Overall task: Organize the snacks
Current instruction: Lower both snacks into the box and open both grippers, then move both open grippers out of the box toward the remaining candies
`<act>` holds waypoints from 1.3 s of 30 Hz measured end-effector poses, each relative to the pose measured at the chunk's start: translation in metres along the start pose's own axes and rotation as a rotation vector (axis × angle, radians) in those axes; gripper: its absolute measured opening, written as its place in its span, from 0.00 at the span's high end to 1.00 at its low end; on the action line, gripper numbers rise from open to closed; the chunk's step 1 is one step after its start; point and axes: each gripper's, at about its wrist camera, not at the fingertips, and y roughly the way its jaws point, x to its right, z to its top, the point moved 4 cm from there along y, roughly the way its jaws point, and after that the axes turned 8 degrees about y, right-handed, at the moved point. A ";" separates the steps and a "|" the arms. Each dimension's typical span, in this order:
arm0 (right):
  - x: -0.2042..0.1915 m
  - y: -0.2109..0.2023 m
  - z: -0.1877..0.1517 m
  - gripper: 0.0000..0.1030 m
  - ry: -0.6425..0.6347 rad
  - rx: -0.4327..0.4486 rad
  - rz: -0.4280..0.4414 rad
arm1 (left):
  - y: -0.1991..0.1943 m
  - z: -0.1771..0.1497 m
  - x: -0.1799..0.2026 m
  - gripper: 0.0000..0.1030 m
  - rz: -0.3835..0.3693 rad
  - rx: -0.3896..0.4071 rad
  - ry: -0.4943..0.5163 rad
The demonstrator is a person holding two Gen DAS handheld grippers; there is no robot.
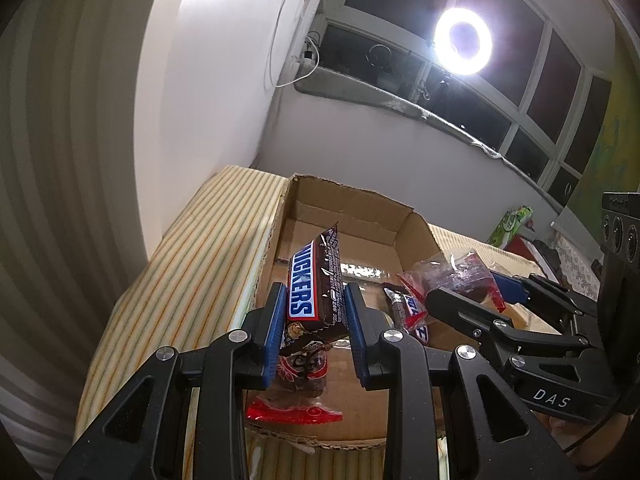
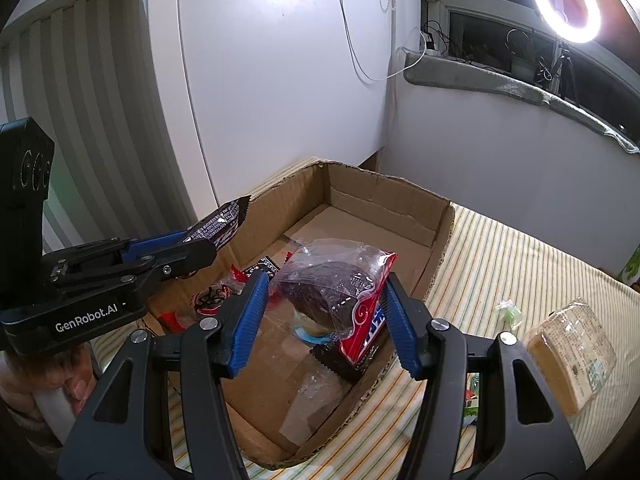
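My left gripper is shut on a brown Snickers bar, held upright over the near left part of an open cardboard box. In the right wrist view that gripper comes in from the left with the bar sticking out over the box rim. My right gripper is shut on a clear, red-edged packet with a dark brown cake, just above the box floor. Under the packet lie another Snickers bar and a red-edged packet.
The box stands on a yellow-striped cloth. To its right lie a wrapped tan cake and a small green sweet. A white cabinet stands behind, and a ring light shines on the window sill.
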 end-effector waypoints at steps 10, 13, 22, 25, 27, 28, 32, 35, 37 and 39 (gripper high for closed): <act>-0.003 -0.013 0.005 0.37 -0.014 0.034 -0.028 | -0.009 0.004 0.000 0.51 0.028 0.023 0.009; -0.005 -0.020 0.007 0.37 -0.017 0.045 -0.032 | -0.016 0.007 0.000 0.51 0.036 0.040 0.013; -0.011 -0.054 0.011 0.37 -0.021 0.091 -0.042 | -0.042 0.013 0.013 0.51 0.038 0.087 0.037; -0.013 -0.065 0.012 0.37 -0.024 0.109 -0.043 | -0.054 0.015 0.019 0.44 0.033 0.111 0.045; -0.013 -0.071 0.012 0.37 -0.025 0.114 -0.046 | -0.058 0.016 0.022 0.42 0.031 0.122 0.051; -0.014 -0.074 0.011 0.37 -0.025 0.118 -0.047 | -0.062 0.016 0.024 0.42 0.031 0.127 0.056; -0.014 -0.082 0.011 0.37 -0.021 0.131 -0.046 | -0.067 0.018 0.028 0.42 0.033 0.136 0.067; -0.012 -0.088 0.010 0.37 -0.015 0.139 -0.046 | -0.069 0.020 0.031 0.42 0.034 0.138 0.078; -0.009 -0.091 0.009 0.37 -0.008 0.146 -0.048 | -0.070 0.021 0.034 0.41 0.033 0.144 0.082; -0.004 -0.093 0.007 0.37 0.001 0.148 -0.049 | -0.072 0.021 0.037 0.36 0.035 0.149 0.086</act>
